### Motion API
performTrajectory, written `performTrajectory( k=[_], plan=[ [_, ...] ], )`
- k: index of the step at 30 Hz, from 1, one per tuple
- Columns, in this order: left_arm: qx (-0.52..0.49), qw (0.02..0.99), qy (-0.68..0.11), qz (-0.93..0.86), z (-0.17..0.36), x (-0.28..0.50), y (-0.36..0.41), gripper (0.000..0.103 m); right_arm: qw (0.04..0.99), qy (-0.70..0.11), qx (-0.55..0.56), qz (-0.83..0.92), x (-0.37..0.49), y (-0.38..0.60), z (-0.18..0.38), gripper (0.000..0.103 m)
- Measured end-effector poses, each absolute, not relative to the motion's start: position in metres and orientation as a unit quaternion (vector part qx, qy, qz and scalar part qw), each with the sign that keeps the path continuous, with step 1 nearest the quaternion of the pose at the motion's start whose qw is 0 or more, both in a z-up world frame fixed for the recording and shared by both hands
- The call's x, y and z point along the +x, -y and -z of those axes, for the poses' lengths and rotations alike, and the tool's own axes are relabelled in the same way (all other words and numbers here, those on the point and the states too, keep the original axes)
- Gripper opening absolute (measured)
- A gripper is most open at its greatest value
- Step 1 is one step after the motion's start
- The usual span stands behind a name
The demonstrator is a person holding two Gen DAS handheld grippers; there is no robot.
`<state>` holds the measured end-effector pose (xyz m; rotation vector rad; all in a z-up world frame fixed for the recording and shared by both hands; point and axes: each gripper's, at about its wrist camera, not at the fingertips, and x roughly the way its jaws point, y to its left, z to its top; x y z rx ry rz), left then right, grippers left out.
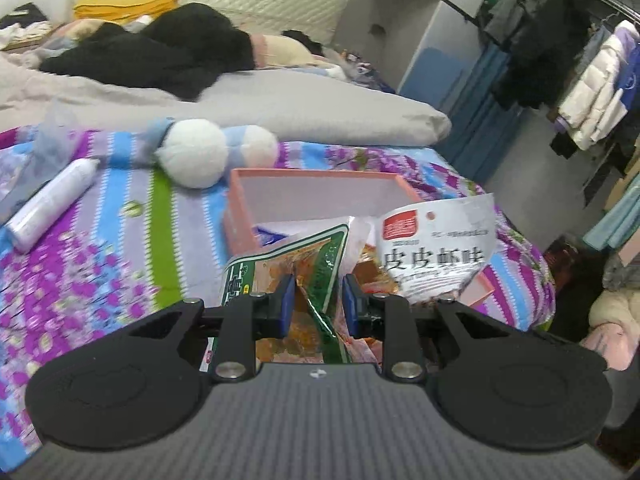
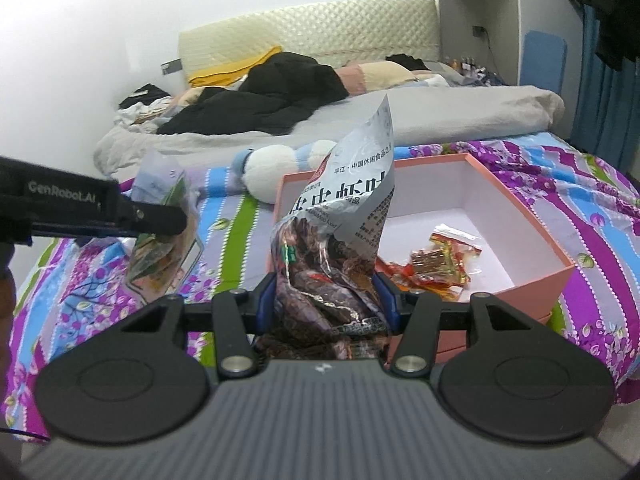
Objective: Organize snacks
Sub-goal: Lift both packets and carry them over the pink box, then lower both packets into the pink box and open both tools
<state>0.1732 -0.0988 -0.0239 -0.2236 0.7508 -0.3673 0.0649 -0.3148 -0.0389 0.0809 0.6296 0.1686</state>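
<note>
A: Well, what has the left claw point(image 1: 319, 300) got?

B: It is nearly closed on a green-edged snack bag point(image 1: 288, 264), clear-fronted with orange pieces inside, held up just in front of the pink box point(image 1: 240, 208) on the bed point(image 1: 100, 240).

A: And the right claw point(image 2: 326, 300)?

B: About half open, pads pressing a fat silver-grey snack bag point(image 2: 344, 200) with black print and dark brown pieces showing through. It stands upright, above the box's near corner. Red and gold wrapped snacks point(image 2: 436, 260) lie inside the box.
</note>
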Motion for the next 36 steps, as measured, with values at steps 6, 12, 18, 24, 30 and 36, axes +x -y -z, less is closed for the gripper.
performTrajectory(
  k=[6,12,18,24,30,36],
  plan=[
    [-0.100,0.901,-0.370,0.205,0.031,0.222,0.135,0.029,0.945,-0.318,0.044,-0.069,0.101,0.335,0.047,0.054],
    [-0.089,0.892,-0.388,0.216,0.053,0.276,0.160,0.029,0.941,-0.330,0.053,-0.058,0.144,0.353,0.063,0.054],
    [-0.081,0.884,-0.407,0.215,0.078,0.319,0.173,0.029,0.934,-0.348,0.065,-0.055,0.178,0.365,0.089,0.054],
    [-0.077,0.878,-0.419,0.217,0.096,0.341,0.177,0.030,0.926,-0.367,0.075,-0.050,0.201,0.372,0.110,0.055],
    [-0.077,0.877,-0.424,0.214,0.101,0.348,0.178,0.043,0.923,-0.375,0.073,-0.052,0.208,0.372,0.117,0.058],
    [-0.073,0.885,-0.411,0.207,0.082,0.333,0.171,0.050,0.926,-0.368,0.077,-0.042,0.204,0.376,0.108,0.072]
  ],
)
